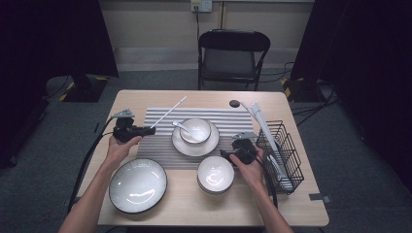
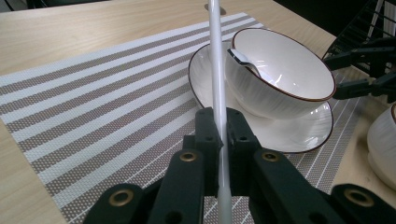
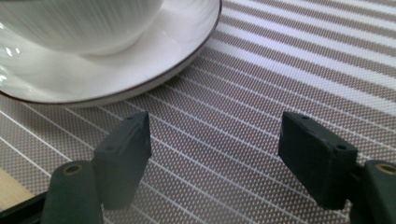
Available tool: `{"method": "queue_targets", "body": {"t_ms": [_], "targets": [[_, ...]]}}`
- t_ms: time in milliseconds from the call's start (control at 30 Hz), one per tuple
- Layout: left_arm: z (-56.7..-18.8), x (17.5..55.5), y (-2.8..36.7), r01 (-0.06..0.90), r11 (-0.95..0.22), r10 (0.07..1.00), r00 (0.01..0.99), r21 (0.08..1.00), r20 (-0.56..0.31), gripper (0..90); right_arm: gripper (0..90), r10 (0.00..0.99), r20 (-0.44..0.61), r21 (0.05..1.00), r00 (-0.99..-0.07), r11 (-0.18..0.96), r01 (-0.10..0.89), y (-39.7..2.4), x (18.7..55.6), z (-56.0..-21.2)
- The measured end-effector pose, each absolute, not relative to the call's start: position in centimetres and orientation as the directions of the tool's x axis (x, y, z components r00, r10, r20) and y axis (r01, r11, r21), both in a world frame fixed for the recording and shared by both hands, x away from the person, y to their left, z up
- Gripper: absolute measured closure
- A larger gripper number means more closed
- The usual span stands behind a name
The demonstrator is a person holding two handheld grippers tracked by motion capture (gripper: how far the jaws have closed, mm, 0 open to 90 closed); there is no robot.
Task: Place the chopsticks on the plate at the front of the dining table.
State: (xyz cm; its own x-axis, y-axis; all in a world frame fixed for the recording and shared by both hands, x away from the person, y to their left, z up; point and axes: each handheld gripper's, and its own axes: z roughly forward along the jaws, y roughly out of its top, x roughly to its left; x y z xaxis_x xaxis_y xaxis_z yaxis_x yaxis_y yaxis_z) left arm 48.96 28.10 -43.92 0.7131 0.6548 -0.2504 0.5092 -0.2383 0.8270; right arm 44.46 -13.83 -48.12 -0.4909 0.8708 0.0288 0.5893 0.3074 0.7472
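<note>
My left gripper (image 1: pixel 147 129) (image 2: pixel 223 135) is shut on a thin white stick (image 1: pixel 168 112) (image 2: pixel 216 60). The stick slants up and away over the striped placemat (image 1: pixel 155 145) (image 2: pixel 93 116). A white bowl (image 1: pixel 196 130) (image 2: pixel 280 70) with a spoon (image 1: pixel 180 127) (image 2: pixel 245 60) in it sits on a saucer (image 1: pixel 194 150) (image 2: pixel 299 133) at the mat's middle. My right gripper (image 1: pixel 225 153) (image 3: pixel 219 154) stands open low over the mat (image 3: pixel 261 84), just off the saucer's rim (image 3: pixel 140 86), with nothing between its jaws. It also appears at the right edge of the left gripper view (image 2: pixel 334 74).
A large dark-rimmed plate (image 1: pixel 138 185) lies front left and a small bowl (image 1: pixel 215 174) (image 2: pixel 385 140) front centre, beside my right hand. A black wire rack (image 1: pixel 283 156) with white utensils (image 1: pixel 262 121) stands at the right. A small black disc (image 1: pixel 234 103) and a folding chair (image 1: pixel 233 53) lie beyond.
</note>
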Motion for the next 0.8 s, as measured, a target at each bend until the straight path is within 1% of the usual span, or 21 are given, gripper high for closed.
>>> {"method": "queue_targets", "body": {"t_ms": [33, 100, 300, 400, 433, 667, 800], "targets": [[-44.0, 49.0, 28.0, 0.513, -0.243, 0.656, 0.712, 0.823, -0.250, 86.1, 25.1, 0.869, 0.023, 0.743, -0.494, 0.315, 0.590, -13.8, 44.5, -48.3], [-44.3, 49.1, 27.9, 0.516, -0.249, 0.653, 0.714, 0.819, -0.252, 86.0, 28.6, 0.872, 0.016, 0.743, -0.488, 0.317, 0.590, -13.8, 44.5, -48.8], [-45.0, 49.3, 27.6, 0.532, -0.271, 0.653, 0.714, 0.802, -0.253, 86.0, 25.7, 0.877, 0.003, 0.725, -0.481, 0.330, 0.605, -14.1, 44.4, -49.6], [-45.3, 49.2, 27.4, 0.540, -0.269, 0.642, 0.718, 0.797, -0.270, 86.0, 23.5, 0.877, -0.010, 0.723, -0.481, 0.339, 0.602, -14.0, 44.3, -49.7], [-45.3, 49.2, 27.3, 0.538, -0.279, 0.646, 0.718, 0.795, -0.259, 86.0, 22.1, 0.875, -0.011, 0.724, -0.484, 0.341, 0.600, -13.9, 44.3, -49.7], [-45.8, 49.3, 26.9, 0.553, -0.298, 0.641, 0.720, 0.778, -0.267, 86.0, 20.9, 0.876, -0.012, 0.736, -0.483, 0.335, 0.588, -14.0, 44.2, -49.9], [-46.2, 49.5, 26.9, 0.569, -0.305, 0.654, 0.708, 0.764, -0.267, 86.0, 20.9, 0.876, -0.009, 0.745, -0.483, 0.328, 0.581, -14.1, 44.1, -50.0]]}}
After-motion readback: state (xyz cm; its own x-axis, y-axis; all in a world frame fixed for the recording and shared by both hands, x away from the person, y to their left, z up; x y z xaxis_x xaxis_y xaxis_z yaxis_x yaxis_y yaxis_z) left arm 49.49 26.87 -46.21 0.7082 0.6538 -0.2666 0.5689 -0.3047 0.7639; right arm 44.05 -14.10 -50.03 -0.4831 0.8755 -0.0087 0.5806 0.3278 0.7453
